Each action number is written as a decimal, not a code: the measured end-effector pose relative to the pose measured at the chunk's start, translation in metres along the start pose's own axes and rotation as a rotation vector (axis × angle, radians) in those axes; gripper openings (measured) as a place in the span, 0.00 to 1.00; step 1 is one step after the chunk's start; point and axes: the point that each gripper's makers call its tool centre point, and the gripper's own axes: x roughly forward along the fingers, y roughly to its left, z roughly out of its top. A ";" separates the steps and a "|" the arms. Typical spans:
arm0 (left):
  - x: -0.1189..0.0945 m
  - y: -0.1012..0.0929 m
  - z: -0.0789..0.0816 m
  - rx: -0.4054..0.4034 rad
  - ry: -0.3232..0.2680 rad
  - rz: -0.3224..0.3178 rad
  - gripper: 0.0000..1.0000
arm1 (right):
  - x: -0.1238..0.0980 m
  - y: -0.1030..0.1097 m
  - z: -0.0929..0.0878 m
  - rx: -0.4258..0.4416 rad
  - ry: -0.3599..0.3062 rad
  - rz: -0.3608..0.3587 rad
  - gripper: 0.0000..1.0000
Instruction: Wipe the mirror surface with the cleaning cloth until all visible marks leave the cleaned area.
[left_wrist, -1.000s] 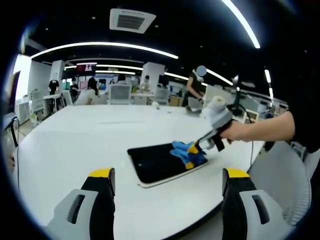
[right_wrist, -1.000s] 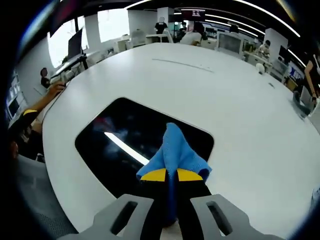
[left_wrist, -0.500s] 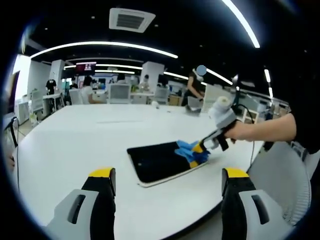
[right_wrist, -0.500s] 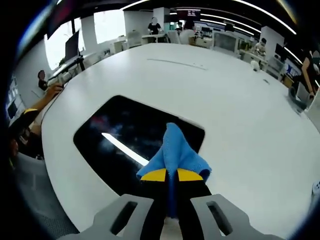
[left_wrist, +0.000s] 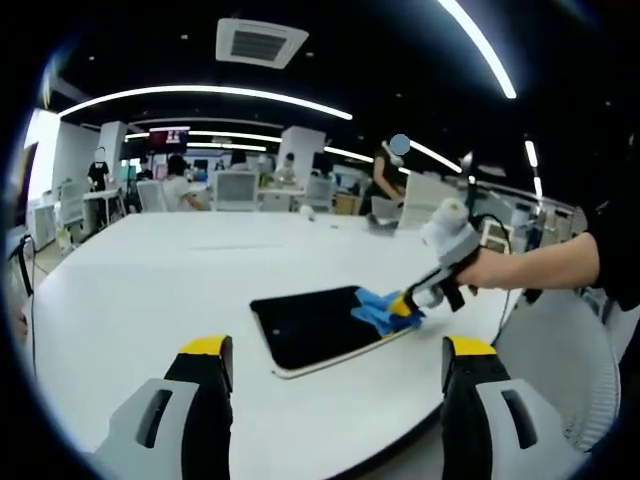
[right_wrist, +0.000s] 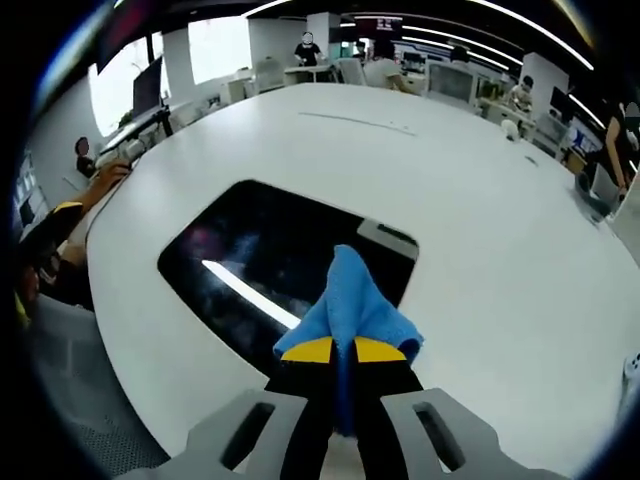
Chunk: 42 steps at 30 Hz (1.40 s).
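With the right gripper (right_wrist: 337, 352) clenched on the blue cloth (right_wrist: 350, 305) at the near edge of the mirror (right_wrist: 270, 270) lying flat on the white table (right_wrist: 480, 220), and the left gripper (left_wrist: 335, 375) released and hovering well apart, overlapping flat strokes would best clear remaining marks.

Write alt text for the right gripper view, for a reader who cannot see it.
The right tongs, shut on a blue cleaning cloth, press it on the near part of a dark mirror lying flat on a white table. The mirror reflects a bright ceiling light strip. An office with desks and people lies beyond the table.
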 end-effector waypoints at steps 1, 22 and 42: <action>0.000 0.000 0.000 -0.001 0.000 0.002 0.86 | 0.000 0.001 0.000 -0.005 0.002 0.000 0.00; 0.001 0.001 -0.003 -0.001 0.021 0.004 0.84 | -0.003 0.009 -0.005 -0.017 0.012 -0.004 0.00; 0.001 0.000 -0.005 -0.001 0.026 -0.004 0.86 | 0.011 0.044 0.009 -0.029 -0.010 0.065 0.00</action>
